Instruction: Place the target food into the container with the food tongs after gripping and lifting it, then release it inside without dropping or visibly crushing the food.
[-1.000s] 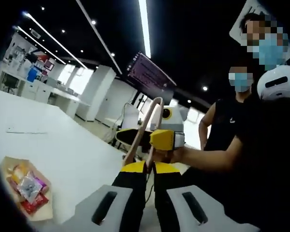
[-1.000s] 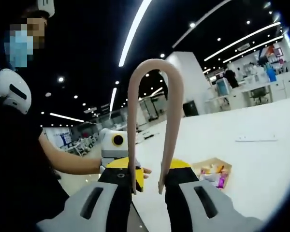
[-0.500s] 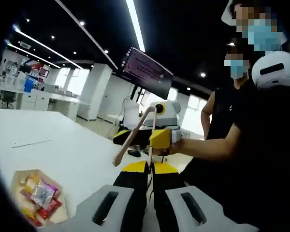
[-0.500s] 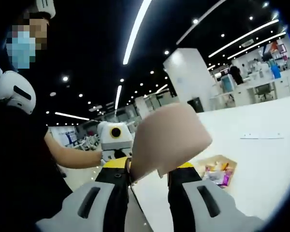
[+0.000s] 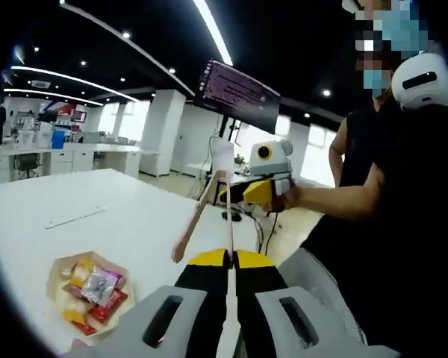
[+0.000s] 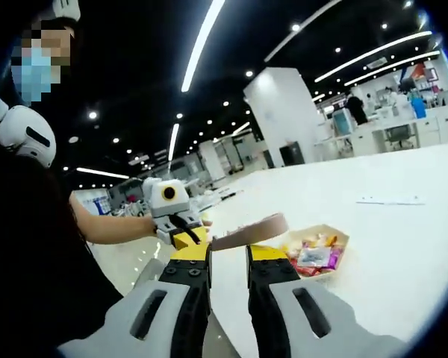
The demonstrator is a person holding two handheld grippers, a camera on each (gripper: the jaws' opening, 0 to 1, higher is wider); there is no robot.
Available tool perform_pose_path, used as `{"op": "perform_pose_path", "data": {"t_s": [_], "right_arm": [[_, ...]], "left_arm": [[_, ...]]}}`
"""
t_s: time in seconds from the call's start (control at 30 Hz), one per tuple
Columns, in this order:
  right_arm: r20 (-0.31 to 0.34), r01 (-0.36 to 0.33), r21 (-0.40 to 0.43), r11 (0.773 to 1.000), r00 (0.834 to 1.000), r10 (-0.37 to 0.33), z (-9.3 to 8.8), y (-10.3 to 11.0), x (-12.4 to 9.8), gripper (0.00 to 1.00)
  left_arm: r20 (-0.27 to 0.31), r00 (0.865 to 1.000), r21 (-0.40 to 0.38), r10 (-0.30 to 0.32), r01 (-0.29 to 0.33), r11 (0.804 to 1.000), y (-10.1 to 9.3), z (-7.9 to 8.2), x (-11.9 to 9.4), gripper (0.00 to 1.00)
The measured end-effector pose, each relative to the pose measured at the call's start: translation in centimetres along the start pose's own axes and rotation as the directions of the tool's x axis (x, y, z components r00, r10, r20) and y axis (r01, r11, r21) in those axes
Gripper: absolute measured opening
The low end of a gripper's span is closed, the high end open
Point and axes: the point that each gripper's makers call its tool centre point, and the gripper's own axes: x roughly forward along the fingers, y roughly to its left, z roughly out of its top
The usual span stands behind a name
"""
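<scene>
Beige food tongs (image 5: 201,212) rise from my left gripper (image 5: 228,257), which is shut on one thin tong arm; the other arm splays down to the left. In the right gripper view the tongs (image 6: 250,230) lie as a flat band across and just beyond my right gripper (image 6: 228,252), whose jaws stand apart with bare table between them. The left gripper (image 6: 188,239) touches the band's left end. The right gripper (image 5: 248,192) faces me behind the tongs. Wrapped snacks (image 5: 93,283) (image 6: 310,253) fill a tan paper tray (image 5: 60,262) (image 6: 337,235) on the white table.
The white table (image 5: 127,216) runs far back, with a thin paper strip (image 5: 75,216) (image 6: 392,200) lying on it. A person's arm (image 5: 336,198) (image 6: 104,227) holds each gripper off the table's near edge. A dark monitor (image 5: 239,93) hangs behind.
The tongs stood upright between the right jaws, then tipped over to lie across them. The right jaws widened, then narrowed. Both views have swung down toward the table and tray.
</scene>
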Motion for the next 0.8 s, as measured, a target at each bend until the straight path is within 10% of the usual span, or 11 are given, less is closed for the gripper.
{"op": "perform_pose_path", "data": {"t_s": [0.43, 0.8], "right_arm": [[-0.064, 0.129, 0.037, 0.991, 0.990, -0.127, -2.1, -2.0, -2.3, 0.24], [-0.080, 0.210, 0.057, 0.976, 0.976, -0.205, -2.2, -3.0, -4.0, 0.20]], "left_arm": [[-0.227, 0.972, 0.025, 0.058, -0.054, 0.998, 2.5, -10.0, 0.4, 0.00], [-0.426, 0.905, 0.035, -0.005, 0.022, 0.999, 4.6, -17.5, 0.7, 0.00]]}}
